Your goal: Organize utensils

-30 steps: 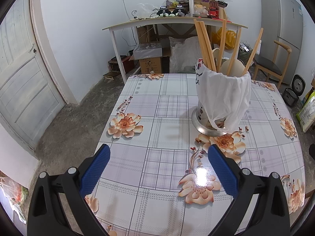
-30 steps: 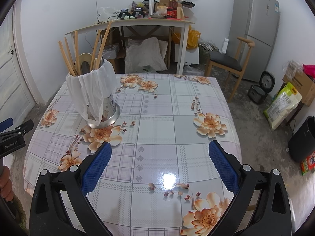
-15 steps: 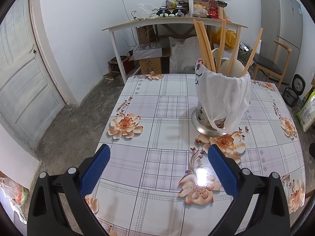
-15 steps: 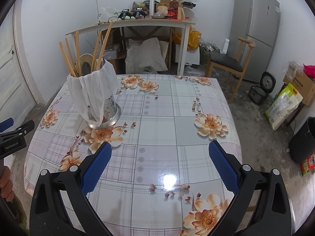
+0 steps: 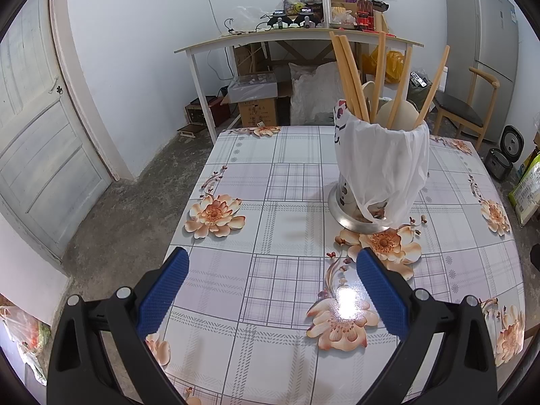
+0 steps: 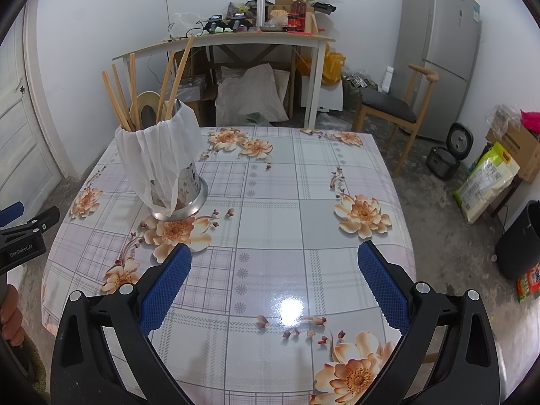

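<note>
Both claws, left (image 5: 271, 263) and right (image 6: 274, 261), unmoved, spread; holder (image 6: 168, 165) unchanged.

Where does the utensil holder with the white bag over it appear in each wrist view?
Left wrist view: the utensil holder stands right of centre, upper middle.
Right wrist view: the utensil holder stands left of centre.
Shared landmark: the orange flower printed just in front of its metal base.

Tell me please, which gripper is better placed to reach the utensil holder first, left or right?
Probably the left gripper. Both are open and empty, but in its view the utensil holder stands nearly straight ahead. For the right gripper, the holder sits far off to its left, across the table.
</note>
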### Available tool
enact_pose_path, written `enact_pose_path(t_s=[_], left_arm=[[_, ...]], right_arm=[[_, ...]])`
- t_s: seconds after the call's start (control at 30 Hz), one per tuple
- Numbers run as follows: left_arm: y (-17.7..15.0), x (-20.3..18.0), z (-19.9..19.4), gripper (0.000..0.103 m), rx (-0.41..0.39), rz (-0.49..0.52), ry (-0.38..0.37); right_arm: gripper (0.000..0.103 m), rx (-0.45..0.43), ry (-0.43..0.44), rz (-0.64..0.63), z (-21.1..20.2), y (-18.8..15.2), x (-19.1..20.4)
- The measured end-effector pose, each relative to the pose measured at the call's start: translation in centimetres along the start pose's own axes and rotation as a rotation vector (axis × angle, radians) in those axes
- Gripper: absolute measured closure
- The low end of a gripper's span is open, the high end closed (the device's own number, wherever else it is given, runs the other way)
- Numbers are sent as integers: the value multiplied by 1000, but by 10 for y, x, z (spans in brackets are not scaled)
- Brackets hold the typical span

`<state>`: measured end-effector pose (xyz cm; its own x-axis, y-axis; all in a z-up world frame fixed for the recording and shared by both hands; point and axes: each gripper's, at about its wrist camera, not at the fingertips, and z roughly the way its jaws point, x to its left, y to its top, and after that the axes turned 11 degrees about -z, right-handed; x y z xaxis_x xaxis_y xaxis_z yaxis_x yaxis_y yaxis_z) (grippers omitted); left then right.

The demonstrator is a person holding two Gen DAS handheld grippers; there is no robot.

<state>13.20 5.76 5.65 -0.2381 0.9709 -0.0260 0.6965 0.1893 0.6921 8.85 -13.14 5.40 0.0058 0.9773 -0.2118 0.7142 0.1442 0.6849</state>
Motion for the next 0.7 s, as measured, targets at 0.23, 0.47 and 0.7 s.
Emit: enact_pose_path(t_s=[0.23,0.47,0.7], left_arm=[[0,-1,0,6,0,1,0],[0,0,0,6,0,1,1],[-1,-1,0,6,2,0,0]], right_arm=[[8,0,2,0,0,0,0],[8,0,1,1,0,0,1],[8,0,1,0,0,0,0]])
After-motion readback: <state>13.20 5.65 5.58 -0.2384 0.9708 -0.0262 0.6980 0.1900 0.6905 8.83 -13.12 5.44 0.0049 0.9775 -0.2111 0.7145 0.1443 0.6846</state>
